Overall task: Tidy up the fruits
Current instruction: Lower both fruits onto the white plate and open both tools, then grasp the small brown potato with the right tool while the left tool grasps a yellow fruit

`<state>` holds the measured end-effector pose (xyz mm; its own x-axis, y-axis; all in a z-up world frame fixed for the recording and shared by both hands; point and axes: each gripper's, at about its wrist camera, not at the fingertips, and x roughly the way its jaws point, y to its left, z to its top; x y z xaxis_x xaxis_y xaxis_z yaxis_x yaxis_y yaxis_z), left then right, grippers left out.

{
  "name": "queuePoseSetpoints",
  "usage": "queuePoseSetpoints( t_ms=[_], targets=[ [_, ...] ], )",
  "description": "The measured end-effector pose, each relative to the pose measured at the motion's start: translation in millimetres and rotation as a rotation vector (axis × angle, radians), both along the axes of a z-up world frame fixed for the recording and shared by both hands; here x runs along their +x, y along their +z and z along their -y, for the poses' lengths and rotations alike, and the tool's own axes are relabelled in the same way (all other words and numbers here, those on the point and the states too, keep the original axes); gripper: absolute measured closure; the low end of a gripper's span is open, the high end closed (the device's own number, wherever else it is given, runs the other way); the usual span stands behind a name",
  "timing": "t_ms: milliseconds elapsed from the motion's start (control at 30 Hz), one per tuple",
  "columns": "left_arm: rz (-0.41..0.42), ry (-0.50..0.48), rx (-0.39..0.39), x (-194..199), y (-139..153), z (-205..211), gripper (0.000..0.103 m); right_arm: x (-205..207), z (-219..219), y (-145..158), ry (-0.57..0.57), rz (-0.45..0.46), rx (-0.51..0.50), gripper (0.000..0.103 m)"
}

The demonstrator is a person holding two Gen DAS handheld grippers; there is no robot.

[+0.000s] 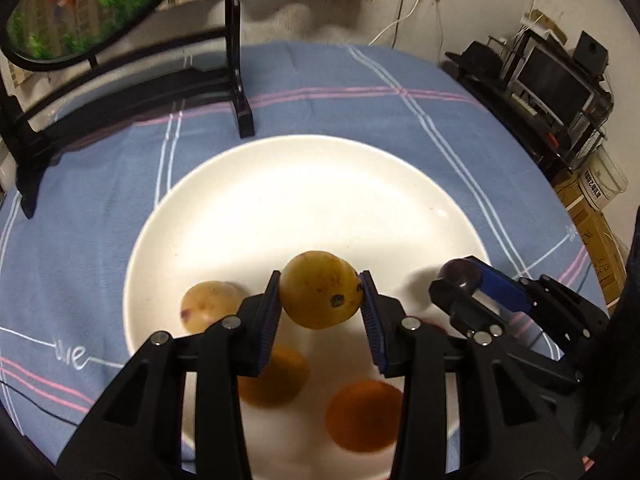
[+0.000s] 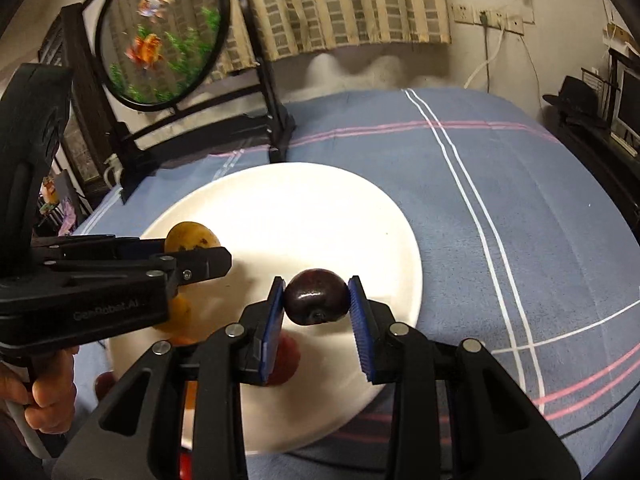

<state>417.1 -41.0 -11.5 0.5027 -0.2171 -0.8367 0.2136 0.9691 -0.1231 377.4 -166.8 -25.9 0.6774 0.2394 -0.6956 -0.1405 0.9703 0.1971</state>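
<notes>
A white plate [image 1: 304, 184] lies on the blue striped cloth. My left gripper [image 1: 320, 304] is shut on a yellow-brown fruit [image 1: 318, 288] and holds it above the plate's near part. Below it on the plate lie a pale yellow fruit [image 1: 206, 306] and two orange fruits [image 1: 276, 380] [image 1: 362, 414]. My right gripper [image 2: 316, 300] is shut on a dark purple plum [image 2: 316, 294] above the plate [image 2: 304, 208]. In the right wrist view the left gripper [image 2: 200, 258] with its yellow fruit [image 2: 190, 236] is at the left, and a red fruit [image 2: 286, 360] shows under my fingers.
A black stand with a round goldfish picture [image 2: 160, 36] stands at the far left of the table. The blue cloth [image 2: 500, 200] stretches to the right of the plate. Dark shelves with electronics [image 1: 552, 84] stand beyond the table's right edge.
</notes>
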Motion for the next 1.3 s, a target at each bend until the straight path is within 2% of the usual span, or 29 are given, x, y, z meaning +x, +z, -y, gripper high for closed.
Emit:
queuePoseSetpoints(
  t_ms=[133,233,267,300,333,367,433,467,500,633,767,900,1000,1133,1300],
  targets=[
    [-0.054,0.002,0.011,13.5,-20.1,0.1,0.064,10.4,2.4,-8.6,0.006,-0.036,0.009,0.069],
    [-0.08,0.007,-0.013,16.3,-25.4,-1.1,0.063,11.9,0.6,-9.7,0.016,-0.036,0.001,0.069],
    [-0.082,0.016,-0.013,14.8,-23.8,-1.3,0.063,11.4,1.0,-9.0,0.017,-0.035,0.004,0.062],
    [-0.074,0.029,-0.007,11.2,-19.6,-2.8,0.058,7.9,1.2,-5.5,0.011,-0.026,0.001,0.056],
    [-0.053,0.036,-0.002,6.5,-13.2,-4.6,0.044,6.3,3.3,-1.9,0.007,-0.013,-0.003,0.053],
    [-0.018,0.043,0.002,-2.6,-3.4,-7.2,0.038,1.4,4.5,3.8,0.007,0.005,-0.002,0.048],
    [0.044,0.058,0.018,-21.3,14.3,-11.6,0.021,-8.8,6.2,16.0,0.012,0.039,0.001,0.044],
    [0.07,0.068,0.026,-32.2,22.7,-14.5,0.018,-15.3,6.4,22.2,0.017,0.057,0.0,0.044],
    [0.104,0.081,0.031,-48.4,32.0,-19.0,0.011,-23.0,6.1,27.0,0.024,0.072,-0.005,0.044],
    [0.184,0.121,0.055,-113.0,44.5,-38.1,0.003,-64.2,3.2,34.8,0.084,0.114,-0.016,0.044],
    [0.235,0.225,0.066,-175.1,29.0,-60.2,0.003,-95.6,3.6,24.5,0.142,0.089,-0.035,0.044],
    [0.231,0.259,0.036,-205.2,7.5,-77.6,0.003,-122.9,-3.2,18.3,0.27,0.064,-0.031,0.044],
    [0.22,0.336,0.046,-210.8,-2.9,-89.2,0.003,-139.5,-16.6,15.2,0.402,0.051,-0.079,0.044],
    [0.224,0.331,0.043,-212.2,-2.8,-88.6,0.003,-155.1,-31.4,13.5,0.519,0.047,-0.143,0.044],
    [0.229,0.317,0.092,-214.2,-8.3,-80.9,0.003,-161.8,-38.7,10.2,0.564,0.018,-0.162,0.044]
  ],
)
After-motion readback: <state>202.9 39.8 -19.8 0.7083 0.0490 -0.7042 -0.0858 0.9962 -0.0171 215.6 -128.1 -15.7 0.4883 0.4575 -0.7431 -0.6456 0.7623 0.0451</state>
